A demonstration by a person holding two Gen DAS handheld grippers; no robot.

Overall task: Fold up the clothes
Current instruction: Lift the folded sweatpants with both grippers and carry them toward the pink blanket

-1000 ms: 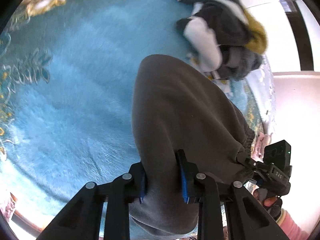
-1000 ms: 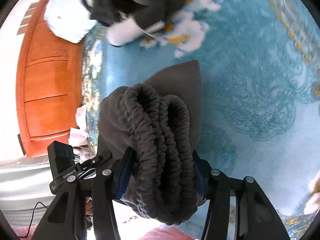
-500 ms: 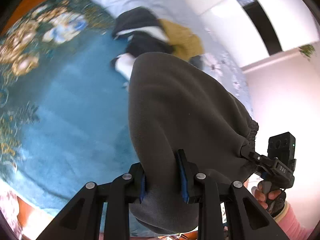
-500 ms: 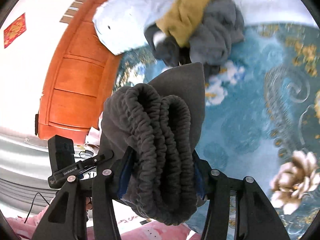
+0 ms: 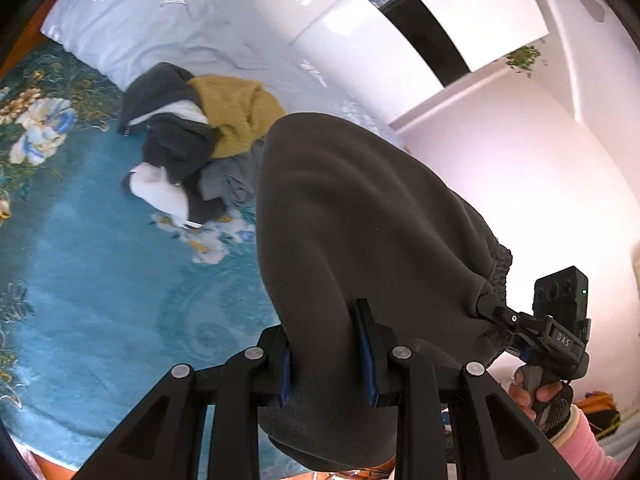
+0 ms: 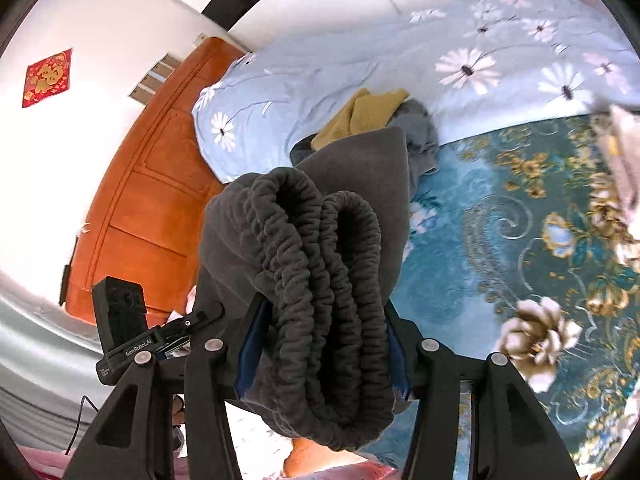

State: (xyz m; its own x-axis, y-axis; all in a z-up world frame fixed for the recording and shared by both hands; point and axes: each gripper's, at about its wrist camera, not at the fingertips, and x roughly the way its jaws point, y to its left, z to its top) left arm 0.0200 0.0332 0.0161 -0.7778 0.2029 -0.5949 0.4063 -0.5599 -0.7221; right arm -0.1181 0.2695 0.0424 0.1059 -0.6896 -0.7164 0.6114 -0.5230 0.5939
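Note:
A dark grey fleece garment hangs folded between both grippers, lifted above the blue bed cover. My left gripper is shut on its plain folded edge. My right gripper is shut on its bunched elastic waistband. The right gripper also shows in the left wrist view, and the left gripper shows in the right wrist view. A pile of other clothes, dark grey, white and mustard yellow, lies on the bed beyond the garment, and it shows in the right wrist view.
A light blue quilt with white flowers lies along the far side of the bed. An orange wooden headboard stands to the left in the right wrist view. White walls and a dark window rise behind.
Both grippers have risen and tilted up with the garment held between them. The views now take in the quilt, headboard and walls instead of mostly the bed cover.

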